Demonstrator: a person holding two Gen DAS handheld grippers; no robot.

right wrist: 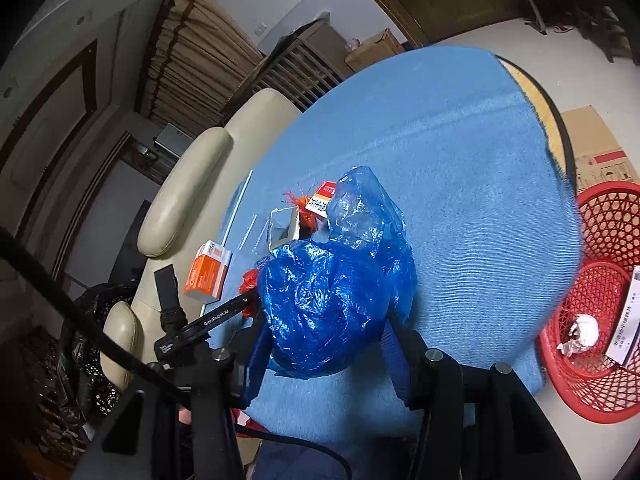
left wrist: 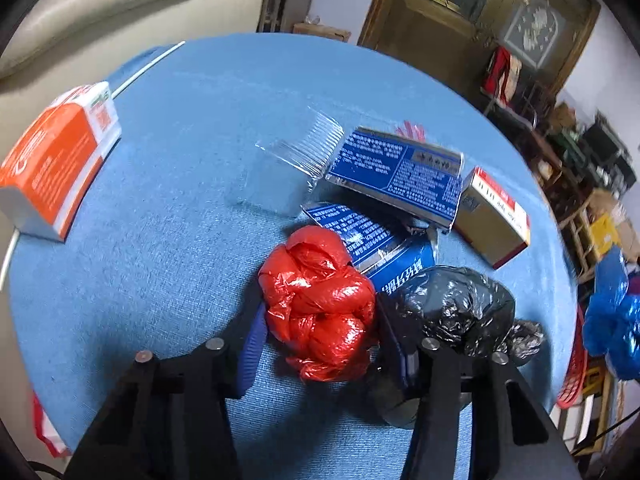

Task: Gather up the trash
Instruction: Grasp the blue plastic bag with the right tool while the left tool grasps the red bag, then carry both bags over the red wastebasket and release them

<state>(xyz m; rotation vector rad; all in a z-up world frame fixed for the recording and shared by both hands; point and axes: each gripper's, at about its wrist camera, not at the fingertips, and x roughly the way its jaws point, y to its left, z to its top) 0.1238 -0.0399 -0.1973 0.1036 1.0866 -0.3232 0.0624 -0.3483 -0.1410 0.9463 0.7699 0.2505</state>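
A crumpled red plastic bag (left wrist: 320,300) lies on the blue tablecloth (left wrist: 180,260), and my left gripper (left wrist: 320,340) is shut on it, a pad touching each side. A crumpled black bag (left wrist: 460,308) sits just right of that. In the right wrist view my right gripper (right wrist: 324,348) is shut on a crumpled blue plastic bag (right wrist: 332,292), held over the table. The red mesh basket (right wrist: 600,320) stands on the floor to the right, with white crumpled paper (right wrist: 584,330) and a box in it.
Behind the red bag lie two blue boxes (left wrist: 396,172), a gold and red box (left wrist: 492,220) and a clear plastic tray (left wrist: 296,160). An orange box (left wrist: 56,164) sits at the table's left edge. A cream sofa (right wrist: 188,184) stands beyond the table.
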